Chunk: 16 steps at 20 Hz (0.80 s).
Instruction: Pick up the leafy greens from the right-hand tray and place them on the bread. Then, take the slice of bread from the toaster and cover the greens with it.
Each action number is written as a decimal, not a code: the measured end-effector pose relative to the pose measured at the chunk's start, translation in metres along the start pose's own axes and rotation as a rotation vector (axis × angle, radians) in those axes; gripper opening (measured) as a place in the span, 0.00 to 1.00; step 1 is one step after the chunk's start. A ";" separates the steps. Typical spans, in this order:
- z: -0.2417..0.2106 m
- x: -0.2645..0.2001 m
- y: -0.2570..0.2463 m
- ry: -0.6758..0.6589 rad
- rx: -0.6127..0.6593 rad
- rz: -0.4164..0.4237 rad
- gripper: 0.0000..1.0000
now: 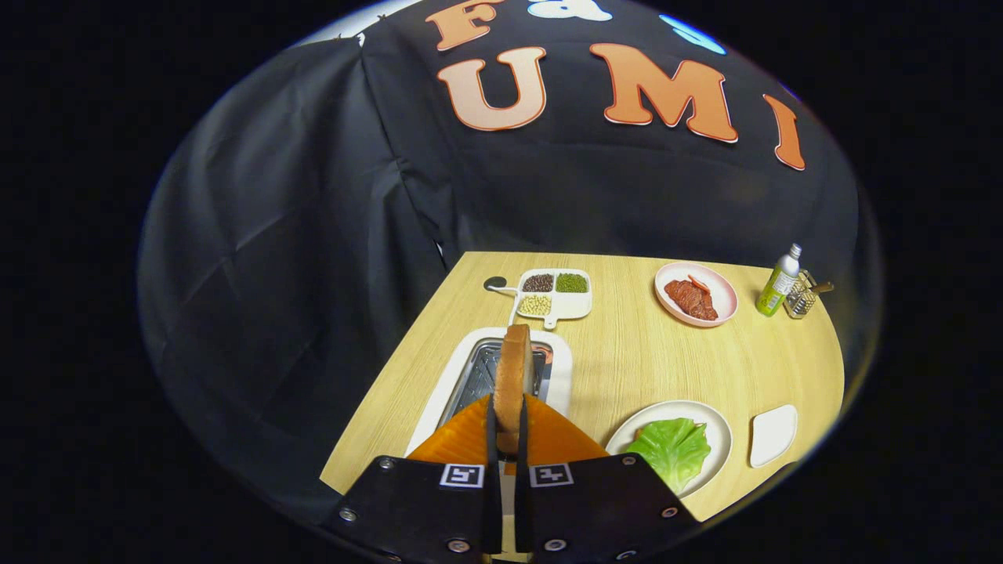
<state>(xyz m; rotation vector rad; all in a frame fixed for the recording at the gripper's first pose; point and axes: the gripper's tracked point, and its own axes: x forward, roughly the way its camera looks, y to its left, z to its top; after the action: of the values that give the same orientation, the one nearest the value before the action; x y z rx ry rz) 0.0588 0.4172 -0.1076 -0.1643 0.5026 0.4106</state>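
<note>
Wooden table [666,368], gripper [508,439] pinching bread slice [513,376] above toaster [490,376], greens [672,448] on plate [709,419] beside, meat plate [725,294] beyond.

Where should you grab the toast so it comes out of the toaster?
By its top edge, from straight above. The bread slice stands upright on its edge over the toaster slot, so only its thin top and flat faces are free. The hand-held gripper has one finger on each flat face, shut on it.
</note>
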 end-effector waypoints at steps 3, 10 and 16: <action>0.010 -0.013 -0.004 -0.027 0.011 0.011 0.07; 0.031 -0.045 -0.025 -0.101 0.041 0.009 0.07; 0.026 -0.061 -0.060 -0.116 0.065 -0.024 0.07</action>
<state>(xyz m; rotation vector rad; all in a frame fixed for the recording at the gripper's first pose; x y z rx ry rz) 0.0470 0.3484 -0.0513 -0.0835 0.3990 0.3775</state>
